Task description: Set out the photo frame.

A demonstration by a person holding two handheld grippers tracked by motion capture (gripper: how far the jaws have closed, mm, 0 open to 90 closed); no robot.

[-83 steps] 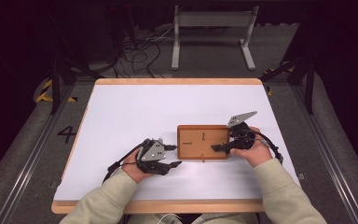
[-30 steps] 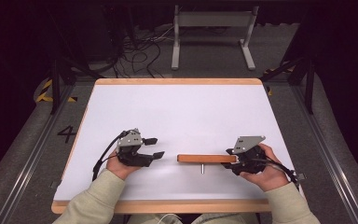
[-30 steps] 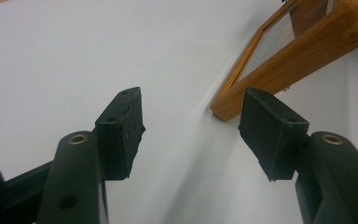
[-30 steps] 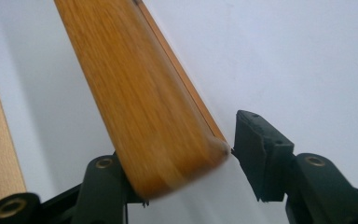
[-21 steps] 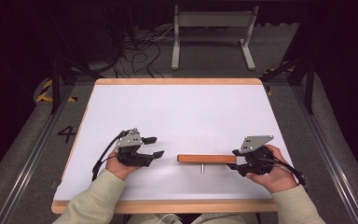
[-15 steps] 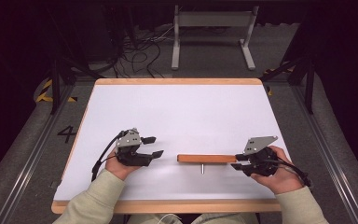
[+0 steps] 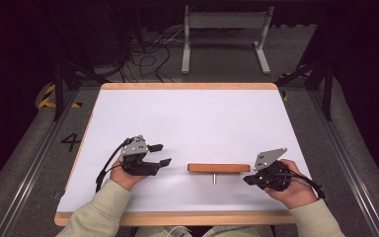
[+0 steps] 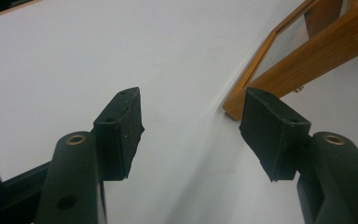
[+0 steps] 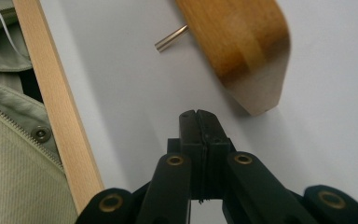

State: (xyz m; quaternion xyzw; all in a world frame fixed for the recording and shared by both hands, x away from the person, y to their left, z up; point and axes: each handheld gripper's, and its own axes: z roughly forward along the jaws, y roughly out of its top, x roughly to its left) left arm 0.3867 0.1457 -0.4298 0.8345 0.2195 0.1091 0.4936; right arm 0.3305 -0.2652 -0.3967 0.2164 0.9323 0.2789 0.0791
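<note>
Picture frame stands upright on edge on the bench, propped by its metal peg. Right tool, at its 3 o'clock, has just clenched on nothing. Left tool, at 9 o'clock, gapes released. Placement looks finished; next, withdraw both without knocking it.

A white-topped bench with a pale wooden edge stands on a grey carpeted floor in a dark room, lit mainly from above. Behind it black cables lie tangled beside a light grey metal stand, and metal rails run along both sides. Yellow-and-black tape and a painted number 4 mark the floor at the left.
</note>
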